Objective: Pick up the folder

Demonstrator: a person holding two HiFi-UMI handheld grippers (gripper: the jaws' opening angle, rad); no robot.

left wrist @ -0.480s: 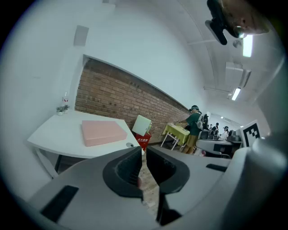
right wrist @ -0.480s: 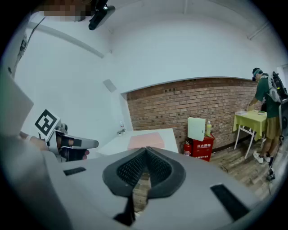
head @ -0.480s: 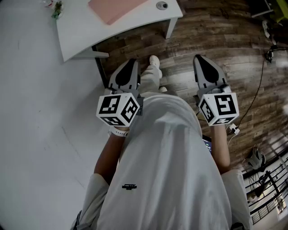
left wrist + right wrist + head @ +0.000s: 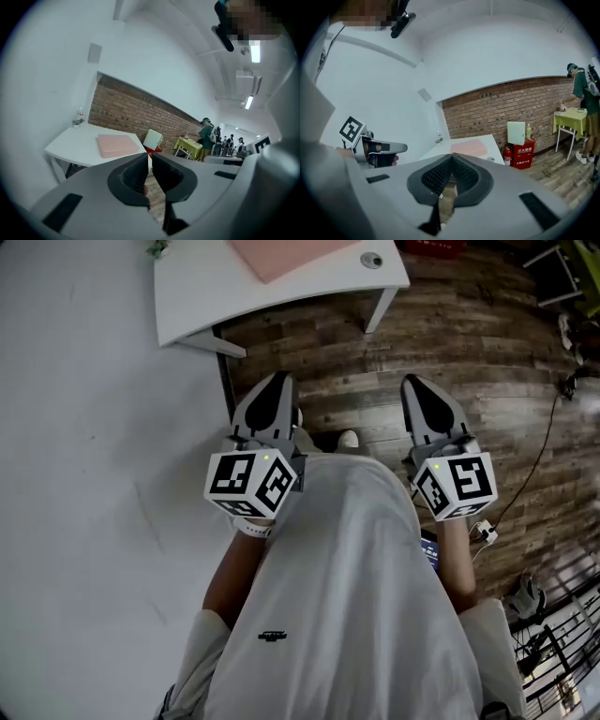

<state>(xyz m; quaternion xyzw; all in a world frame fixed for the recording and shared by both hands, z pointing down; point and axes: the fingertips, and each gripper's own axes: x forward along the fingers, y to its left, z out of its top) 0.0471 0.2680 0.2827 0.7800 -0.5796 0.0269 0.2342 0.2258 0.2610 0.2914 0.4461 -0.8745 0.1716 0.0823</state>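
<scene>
Left claw and right claw both clenched, empty, grey tips over dark wood-plank floor; flat pink folder lies ahead on smooth white worktop with curved edge; bare floor between.

A white table stands on a dark wood-plank floor. A pink folder lies flat on its top. A small round grey thing sits near one front corner, and a tiny plant stands at a far corner.
</scene>
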